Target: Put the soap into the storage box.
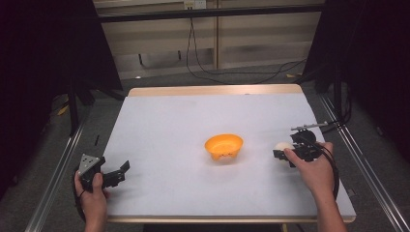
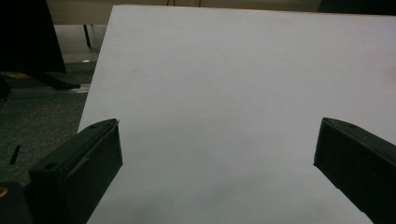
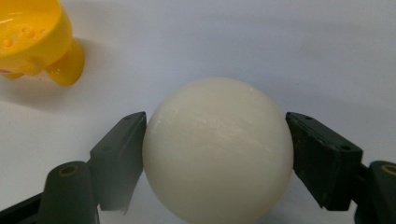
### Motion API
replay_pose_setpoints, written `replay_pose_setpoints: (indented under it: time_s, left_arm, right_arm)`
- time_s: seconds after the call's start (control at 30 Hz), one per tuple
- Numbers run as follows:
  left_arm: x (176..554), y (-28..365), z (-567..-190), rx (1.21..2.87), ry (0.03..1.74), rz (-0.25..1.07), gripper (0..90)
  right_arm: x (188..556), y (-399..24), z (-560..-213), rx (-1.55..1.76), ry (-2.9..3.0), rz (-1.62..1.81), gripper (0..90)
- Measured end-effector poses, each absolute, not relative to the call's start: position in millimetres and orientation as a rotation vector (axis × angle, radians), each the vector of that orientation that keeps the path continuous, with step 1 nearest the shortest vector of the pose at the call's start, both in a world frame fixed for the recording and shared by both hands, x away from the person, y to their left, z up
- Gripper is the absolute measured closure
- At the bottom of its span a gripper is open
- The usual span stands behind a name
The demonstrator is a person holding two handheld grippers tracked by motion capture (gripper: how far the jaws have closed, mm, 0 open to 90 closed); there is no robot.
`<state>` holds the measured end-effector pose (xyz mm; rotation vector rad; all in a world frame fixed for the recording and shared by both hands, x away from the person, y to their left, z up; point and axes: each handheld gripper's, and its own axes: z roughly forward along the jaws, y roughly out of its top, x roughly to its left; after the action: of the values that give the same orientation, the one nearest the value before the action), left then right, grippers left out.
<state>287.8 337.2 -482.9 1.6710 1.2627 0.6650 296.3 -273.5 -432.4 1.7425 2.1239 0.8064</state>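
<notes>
Right gripper (image 3: 215,140) has its two jaws pressed on both sides of a white ball (image 3: 217,151), near the right edge of the bench (image 1: 164,125), beside the orange bowl (image 1: 224,147). Left gripper (image 2: 217,154) is wide apart over bare bench.

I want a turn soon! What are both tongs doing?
Left tongs: open, holding nothing.
Right tongs: closed on the white ball.
</notes>
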Motion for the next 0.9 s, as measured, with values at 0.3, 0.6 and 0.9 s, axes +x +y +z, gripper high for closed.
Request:
replay_pose_setpoints:
  time_s: [0.3,0.6,0.9]
  left_arm:
    - [287.8,337.2,-482.9,1.669,1.262,0.662,0.9]
    - [287.7,336.9,-482.9,1.665,1.261,0.661,0.9]
    - [287.7,336.7,-483.0,1.666,1.262,0.659,0.9]
  right_arm:
    - [304.4,-262.8,-420.7,1.720,2.143,0.812,23.3]
    - [311.7,-251.5,-412.2,1.701,2.159,0.825,23.4]
    - [317.3,-242.3,-402.6,1.685,2.168,0.835,23.4]
